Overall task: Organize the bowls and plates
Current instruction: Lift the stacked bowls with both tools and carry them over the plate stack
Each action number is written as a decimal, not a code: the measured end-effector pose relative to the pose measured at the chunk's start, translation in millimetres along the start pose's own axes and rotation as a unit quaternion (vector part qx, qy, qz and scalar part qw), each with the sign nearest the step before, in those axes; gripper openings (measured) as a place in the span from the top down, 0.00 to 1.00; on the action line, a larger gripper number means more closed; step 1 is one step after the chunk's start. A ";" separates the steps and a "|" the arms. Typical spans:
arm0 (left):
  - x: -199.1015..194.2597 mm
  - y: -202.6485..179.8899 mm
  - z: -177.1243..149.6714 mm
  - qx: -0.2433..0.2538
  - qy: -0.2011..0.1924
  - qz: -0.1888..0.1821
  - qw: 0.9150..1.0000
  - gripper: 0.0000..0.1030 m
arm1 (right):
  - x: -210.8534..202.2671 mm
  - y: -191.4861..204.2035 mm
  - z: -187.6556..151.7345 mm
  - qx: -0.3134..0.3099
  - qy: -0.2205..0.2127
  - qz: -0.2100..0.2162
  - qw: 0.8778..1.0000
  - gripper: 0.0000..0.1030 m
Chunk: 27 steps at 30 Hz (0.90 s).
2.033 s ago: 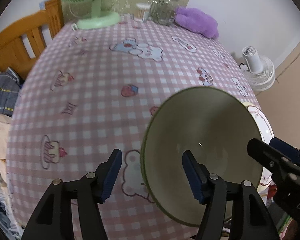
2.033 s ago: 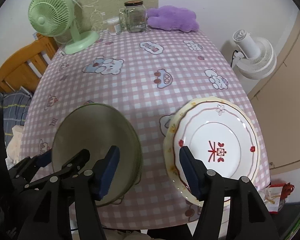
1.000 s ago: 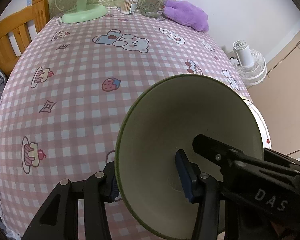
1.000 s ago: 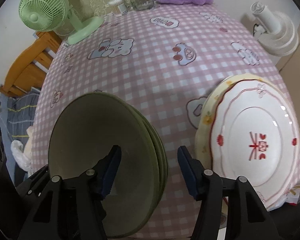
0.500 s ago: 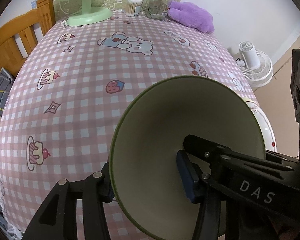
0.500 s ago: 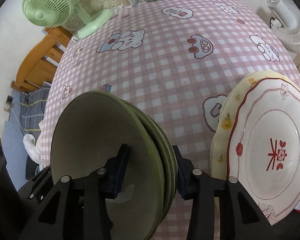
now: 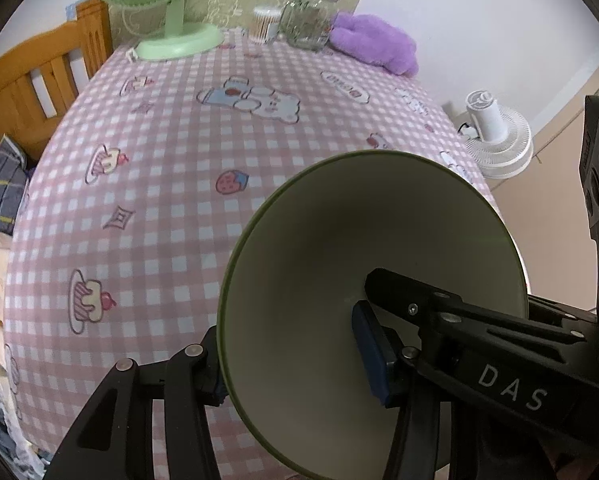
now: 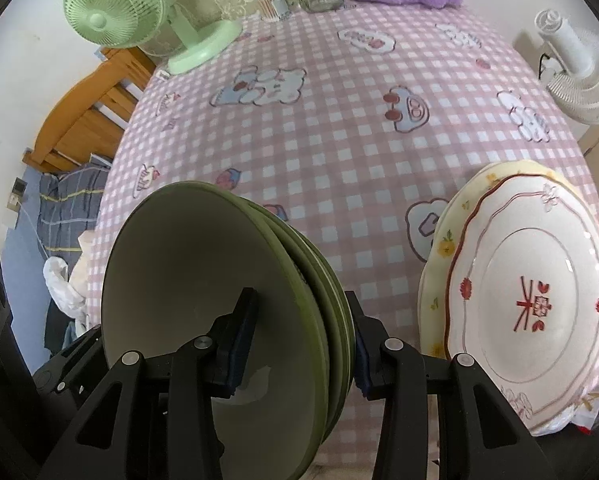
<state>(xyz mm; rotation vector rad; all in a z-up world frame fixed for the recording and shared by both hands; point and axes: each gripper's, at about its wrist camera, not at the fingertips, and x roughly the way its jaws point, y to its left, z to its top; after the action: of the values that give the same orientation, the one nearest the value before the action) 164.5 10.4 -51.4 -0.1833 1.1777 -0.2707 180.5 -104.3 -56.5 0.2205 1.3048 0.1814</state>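
A stack of green bowls [image 7: 339, 248] [image 8: 203, 264] stands at the near edge of the pink checked table [image 7: 203, 152]. My left gripper [image 7: 295, 360] is shut on the stack's left wall, one pad inside and one outside. My right gripper [image 8: 299, 336] is shut on the stack's right wall, one pad inside and one outside against the nested rims. A white plate with a red pattern [image 8: 539, 304] lies on a yellow-rimmed plate [image 8: 443, 240] to the right of the bowls, at the table's near right edge.
At the far end stand a green desk fan [image 7: 167, 8] [image 8: 139, 12], a glass jar [image 7: 307, 20], a cotton-swab tub [image 7: 265, 24] and a purple plush [image 7: 375, 46]. A wooden bed frame [image 7: 31, 80] is on the left. A white floor fan [image 8: 579, 72] stands on the right.
Both grippers have closed on opposite walls of the bowl stack; the left closed first, then the right moved in and clamped. The bowls look slightly raised and tilted.
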 end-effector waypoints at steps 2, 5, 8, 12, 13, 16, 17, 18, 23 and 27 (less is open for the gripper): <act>-8.4 -1.7 1.7 0.008 -0.006 -0.002 1.000 0.50 | -9.8 4.8 -1.0 0.002 -0.012 -0.003 1.000 0.56; -20.1 -5.4 4.6 0.018 -0.012 -0.006 1.000 0.50 | -21.7 7.9 -2.5 0.008 -0.022 -0.005 1.000 0.56; -30.2 -11.1 6.1 0.027 -0.020 -0.009 0.999 0.50 | -34.8 9.9 -3.3 0.011 -0.034 -0.008 0.999 0.56; -35.7 -18.9 6.8 0.033 -0.031 -0.002 0.999 0.50 | -46.7 7.5 -4.7 0.011 -0.048 -0.002 0.999 0.56; -35.9 -20.6 7.4 0.033 -0.033 0.000 0.999 0.50 | -48.3 6.5 -4.8 0.010 -0.050 0.000 0.999 0.56; -37.4 -27.6 8.8 0.030 -0.041 0.010 0.999 0.50 | -53.1 0.7 -3.2 0.004 -0.055 0.009 0.998 0.56; -37.9 -31.0 8.8 0.028 -0.044 0.012 0.999 0.50 | -54.8 -2.1 -1.9 0.001 -0.056 0.012 0.998 0.56; -39.1 -35.0 8.5 0.025 -0.046 0.015 0.998 0.50 | -54.9 -4.7 -0.3 -0.003 -0.057 0.015 0.998 0.56; -35.9 -57.5 10.3 0.010 -0.052 0.022 0.998 0.50 | -64.4 -22.7 4.7 -0.020 -0.055 0.022 0.998 0.56; -31.6 -76.9 10.2 -0.001 -0.052 0.023 0.998 0.50 | -72.1 -43.8 6.6 -0.030 -0.049 0.022 0.998 0.56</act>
<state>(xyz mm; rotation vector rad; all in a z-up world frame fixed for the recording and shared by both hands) 154.0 -53.3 1.9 -0.1688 1.0786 -0.2171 169.0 -165.4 0.9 0.2054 1.1967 0.2445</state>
